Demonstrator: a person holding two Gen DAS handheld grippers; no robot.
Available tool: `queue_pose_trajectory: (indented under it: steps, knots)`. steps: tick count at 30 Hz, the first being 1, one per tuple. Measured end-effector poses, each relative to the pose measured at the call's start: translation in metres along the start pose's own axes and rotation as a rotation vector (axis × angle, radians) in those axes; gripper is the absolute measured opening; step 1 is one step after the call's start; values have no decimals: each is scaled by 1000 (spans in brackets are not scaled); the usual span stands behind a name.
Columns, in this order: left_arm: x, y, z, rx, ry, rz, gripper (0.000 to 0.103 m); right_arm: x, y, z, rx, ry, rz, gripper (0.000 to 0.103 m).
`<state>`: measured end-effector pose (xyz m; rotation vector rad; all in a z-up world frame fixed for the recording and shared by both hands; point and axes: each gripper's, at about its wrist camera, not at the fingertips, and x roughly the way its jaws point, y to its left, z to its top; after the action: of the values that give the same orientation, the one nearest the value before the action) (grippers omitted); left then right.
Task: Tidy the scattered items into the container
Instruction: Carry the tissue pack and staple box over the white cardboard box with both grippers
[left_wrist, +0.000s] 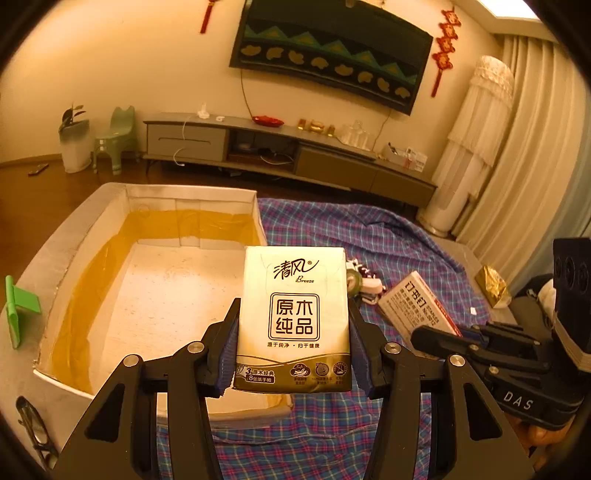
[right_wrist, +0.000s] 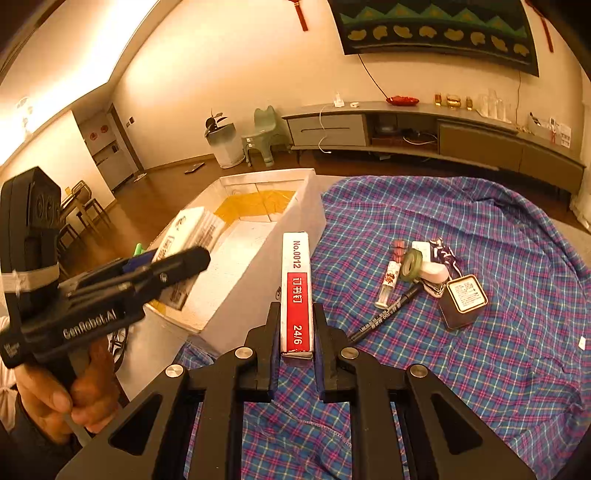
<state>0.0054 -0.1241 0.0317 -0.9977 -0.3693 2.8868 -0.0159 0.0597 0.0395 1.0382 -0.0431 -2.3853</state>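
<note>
White box (left_wrist: 92, 236) lies left of both; left gripper (left_wrist: 293, 332) holding the tissue pack (left_wrist: 295, 314) hangs nearer than right gripper (right_wrist: 295, 332) holding the staple box (right_wrist: 296, 291).

Plaid cloth (right_wrist: 461, 229), TV cabinet (left_wrist: 288, 147), green stool (left_wrist: 118, 136)

A cream tissue pack (left_wrist: 293, 317) hangs above the white box (left_wrist: 70, 236) (yellow-taped inside); the red staple box (right_wrist: 296, 295) is held beside it.

Glossy plastic-wrapped tissue pack (left_wrist: 293, 317), matt white foam container (left_wrist: 155, 295), woven plaid cloth (right_wrist: 461, 350), printed cardboard staple box (right_wrist: 296, 291), shiny metal tin (right_wrist: 463, 301).
</note>
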Motion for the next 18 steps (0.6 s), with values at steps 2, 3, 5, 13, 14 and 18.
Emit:
queue_pose_trajectory:
  steps: [2, 3, 5, 13, 14, 18]
  knots:
    - [-1, 5, 3, -14, -6, -2, 53, -1, 4, 0, -2, -4, -2, 16]
    - [-1, 7, 4, -20, -8, -1, 53, -2, 6, 0, 1, -5, 0, 16]
    - [-1, 12, 4, -31, -11, -1, 53, 0, 9, -1, 7, -4, 6, 16]
    - [-6, 28, 8, -68, -29, -4, 53, 16, 33, 4, -3, 16, 32, 16]
    - [-7, 31, 9, -73, -35, -3, 53, 17, 37, 6, -7, 15, 34, 16]
    - [-7, 44, 13, -103, -48, 2, 53, 19, 52, 13, -30, 10, 41, 16]
